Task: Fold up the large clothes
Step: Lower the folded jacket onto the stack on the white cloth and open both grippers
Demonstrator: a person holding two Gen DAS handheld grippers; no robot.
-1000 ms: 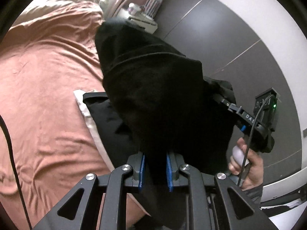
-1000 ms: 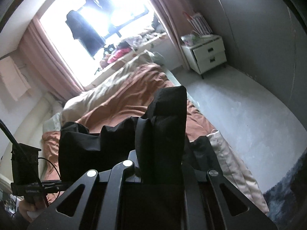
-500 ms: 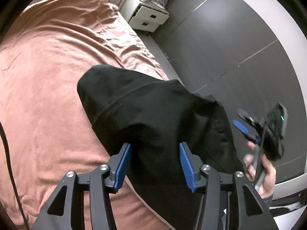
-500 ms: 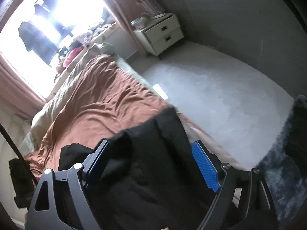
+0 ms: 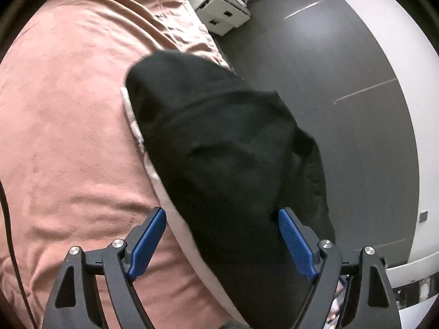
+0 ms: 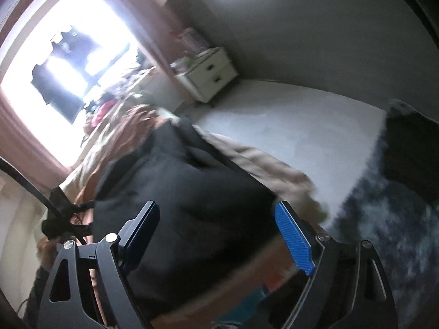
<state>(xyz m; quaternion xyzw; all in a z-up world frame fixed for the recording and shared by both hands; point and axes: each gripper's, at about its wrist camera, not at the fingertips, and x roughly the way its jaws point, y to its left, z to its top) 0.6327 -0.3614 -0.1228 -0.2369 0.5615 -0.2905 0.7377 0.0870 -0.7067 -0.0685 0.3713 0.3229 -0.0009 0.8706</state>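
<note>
A: Two grippers, both w/ jaws spread wide. Left gripper (image 5: 222, 242) has its blue pads (image 5: 148, 240) apart, nothing clamped between them. Right gripper (image 6: 216, 237), same deal, pads (image 6: 295, 242) far apart, gripping nothing.

B: And the garment?

A: Black garment (image 5: 227, 148) lies heaped on the bed's edge, just ahead of the left gripper and reaching in between its fingers; can't tell if the cloth touches the pads. In the right wrist view the same garment (image 6: 192, 192) fills the gap in front of the fingers. That view's motion-blurred, so folds are hard to read.

B: What's around the garment?

A: Salmon-pink bedcover (image 5: 74, 126) spreads out to the left of it. A pale cream strip of bedding (image 5: 164, 189) shows along the garment's left border, between it and the pink cover. Dark grey floor (image 5: 343, 87) to its right. White nightstand (image 5: 222, 13) w/ two drawers is well beyond the garment, by the bed's far end, w/ small stuff on top, too small to name.

B: Anything from the right wrist?

A: Bright window (image 6: 63, 54) w/ dark clothes hanging in it, far behind the garment. Dark shaggy rug (image 6: 384, 205) on the floor to the garment's right. Left of the garment, a black cable (image 6: 27, 186) crosses the corner, w/ the other gripper's dark body partly seen.
</note>
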